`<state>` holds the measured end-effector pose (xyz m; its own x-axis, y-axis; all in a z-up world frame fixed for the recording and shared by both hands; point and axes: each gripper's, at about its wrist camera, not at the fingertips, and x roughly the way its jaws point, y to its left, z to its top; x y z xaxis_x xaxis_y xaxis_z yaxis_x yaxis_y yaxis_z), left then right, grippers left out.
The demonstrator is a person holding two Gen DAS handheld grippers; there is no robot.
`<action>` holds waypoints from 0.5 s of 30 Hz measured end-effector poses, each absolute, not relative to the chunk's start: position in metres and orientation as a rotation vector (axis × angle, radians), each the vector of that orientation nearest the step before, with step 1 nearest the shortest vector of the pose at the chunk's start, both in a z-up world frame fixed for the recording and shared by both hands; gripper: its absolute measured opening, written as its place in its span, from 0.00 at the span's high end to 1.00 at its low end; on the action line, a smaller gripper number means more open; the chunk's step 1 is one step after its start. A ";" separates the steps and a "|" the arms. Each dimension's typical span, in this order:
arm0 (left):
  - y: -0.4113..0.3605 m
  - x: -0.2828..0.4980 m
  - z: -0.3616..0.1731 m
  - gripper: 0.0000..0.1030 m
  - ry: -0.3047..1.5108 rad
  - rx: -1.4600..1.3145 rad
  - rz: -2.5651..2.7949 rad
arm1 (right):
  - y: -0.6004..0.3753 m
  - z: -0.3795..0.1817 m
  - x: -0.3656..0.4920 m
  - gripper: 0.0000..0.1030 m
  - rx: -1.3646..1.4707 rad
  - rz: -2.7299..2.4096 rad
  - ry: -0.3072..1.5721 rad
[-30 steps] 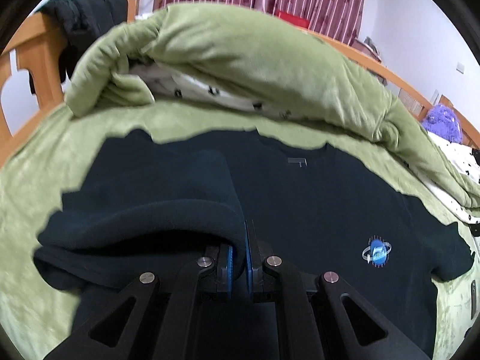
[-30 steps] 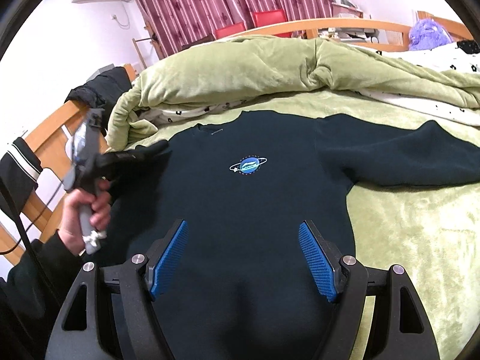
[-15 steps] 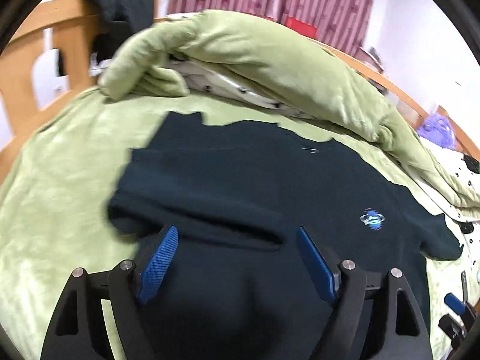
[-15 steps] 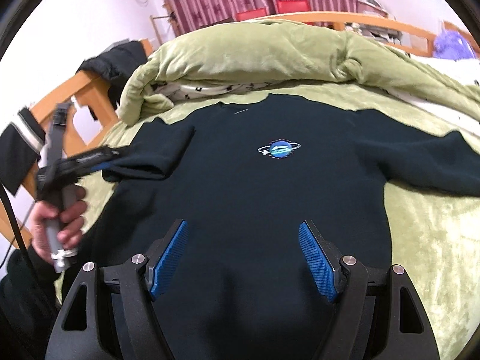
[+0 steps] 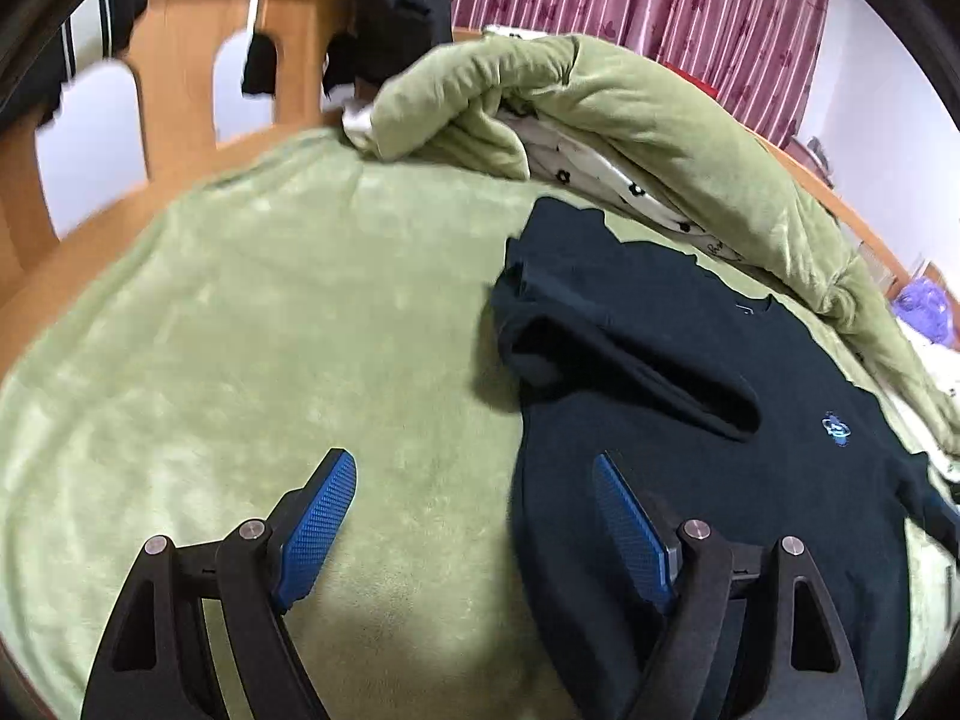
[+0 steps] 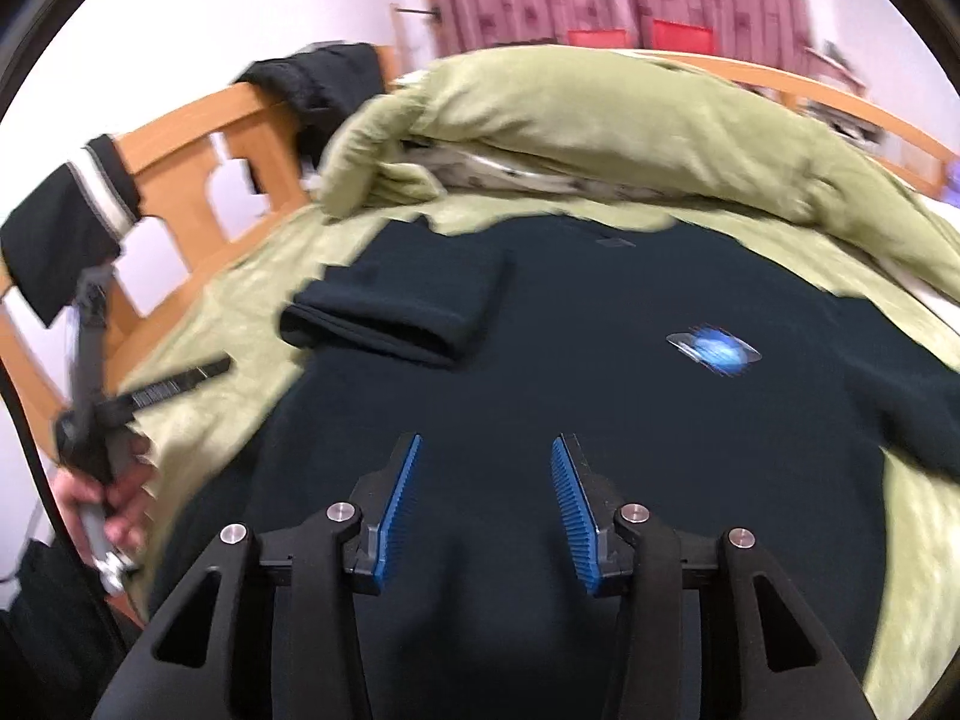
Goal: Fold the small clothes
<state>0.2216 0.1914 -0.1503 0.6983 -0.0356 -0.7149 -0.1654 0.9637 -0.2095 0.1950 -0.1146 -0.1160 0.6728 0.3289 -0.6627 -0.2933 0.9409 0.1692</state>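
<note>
In the left wrist view, the left gripper (image 5: 474,516) hung with its jaws wide apart and nothing between them, one blue pad over the green blanket (image 5: 252,324) and the other over the edge of the dark sweatshirt (image 5: 720,480). The sweatshirt lay face up on that blanket, its planet logo (image 5: 836,429) showing, and the near sleeve (image 5: 630,372) was already laid across the chest, apart from the gripper. In the right wrist view, the right gripper (image 6: 486,498) was also open and empty, at a moderate gap, poised over the lower body of the sweatshirt (image 6: 540,372). The folded sleeve (image 6: 396,312) sat on the upper chest, while the other sleeve (image 6: 918,414) ran out toward the frame's edge, unfolded. The left gripper (image 6: 150,390) appeared at the side, beside the garment. By my reading, one sleeve fold was done; the second sleeve and the body folds were left.
</note>
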 end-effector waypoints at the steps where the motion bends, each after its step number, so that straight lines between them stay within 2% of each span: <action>1: 0.195 0.223 -0.155 0.22 0.809 -0.277 0.064 | -0.106 -0.113 0.203 0.49 0.043 0.356 0.743; 3: 0.199 0.232 -0.167 0.22 0.839 -0.297 0.032 | -0.086 -0.109 0.222 0.46 0.023 0.360 0.717; 15: 0.237 0.259 -0.194 0.22 0.838 -0.303 0.060 | 0.005 -0.154 0.324 0.46 -0.103 0.378 0.771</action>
